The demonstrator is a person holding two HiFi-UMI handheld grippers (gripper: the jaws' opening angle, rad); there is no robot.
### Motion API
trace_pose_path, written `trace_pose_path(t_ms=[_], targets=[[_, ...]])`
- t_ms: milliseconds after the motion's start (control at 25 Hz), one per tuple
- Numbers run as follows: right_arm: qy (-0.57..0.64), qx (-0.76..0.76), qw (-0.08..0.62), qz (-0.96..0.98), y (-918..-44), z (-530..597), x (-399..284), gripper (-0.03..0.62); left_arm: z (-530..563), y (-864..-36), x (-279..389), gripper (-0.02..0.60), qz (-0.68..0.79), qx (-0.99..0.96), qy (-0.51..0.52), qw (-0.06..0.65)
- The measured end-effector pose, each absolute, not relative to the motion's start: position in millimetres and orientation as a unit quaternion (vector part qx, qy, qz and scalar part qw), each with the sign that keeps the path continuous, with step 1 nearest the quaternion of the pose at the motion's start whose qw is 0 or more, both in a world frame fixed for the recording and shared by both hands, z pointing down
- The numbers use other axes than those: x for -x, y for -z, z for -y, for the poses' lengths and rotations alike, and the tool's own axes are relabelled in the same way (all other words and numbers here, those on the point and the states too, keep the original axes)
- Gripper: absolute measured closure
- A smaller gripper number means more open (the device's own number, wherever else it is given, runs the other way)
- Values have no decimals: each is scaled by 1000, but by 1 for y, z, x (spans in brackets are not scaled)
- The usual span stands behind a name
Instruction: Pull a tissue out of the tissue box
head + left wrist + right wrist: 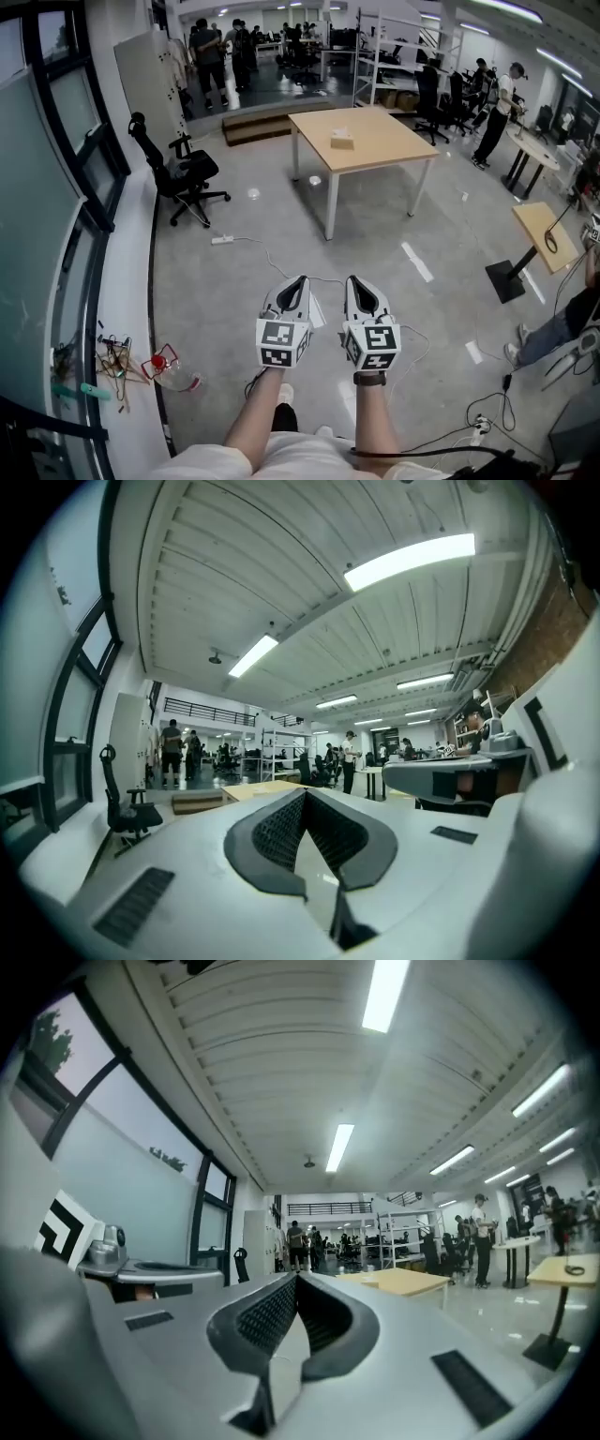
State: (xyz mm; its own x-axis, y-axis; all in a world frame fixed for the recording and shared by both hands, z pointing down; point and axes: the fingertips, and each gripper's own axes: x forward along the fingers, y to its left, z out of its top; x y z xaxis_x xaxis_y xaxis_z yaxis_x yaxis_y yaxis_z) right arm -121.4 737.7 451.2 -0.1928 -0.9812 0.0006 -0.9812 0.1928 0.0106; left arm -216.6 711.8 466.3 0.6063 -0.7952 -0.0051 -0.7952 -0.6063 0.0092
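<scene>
The tissue box (342, 139) is a small tan box on a light wooden table (375, 150), far ahead across the floor. My left gripper (301, 280) and right gripper (354, 280) are held side by side at waist height, pointing level toward the table and well short of it. In the left gripper view, the left gripper (305, 792) has its dark pads meeting at the tip with nothing between them. The right gripper (296, 1278) looks the same, shut and empty. The table (412, 1282) shows just beyond its tips.
A black office chair (183, 173) stands at the left by the window wall. A power strip and cable (222, 240) lie on the concrete floor between me and the table. A small stand table (542, 232) and a seated person's legs (553, 333) are at the right. Wires and clutter (141, 364) lie at lower left.
</scene>
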Motion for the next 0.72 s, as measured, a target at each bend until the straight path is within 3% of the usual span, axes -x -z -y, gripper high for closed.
trace_pose_path(t_ms=[440, 720], targets=[[74, -656, 4, 751, -411, -598, 176, 594, -565, -425, 271, 581, 425, -903, 67, -10], [87, -657, 39, 748, -424, -534, 218, 594, -500, -441, 304, 581, 424, -903, 71, 15]])
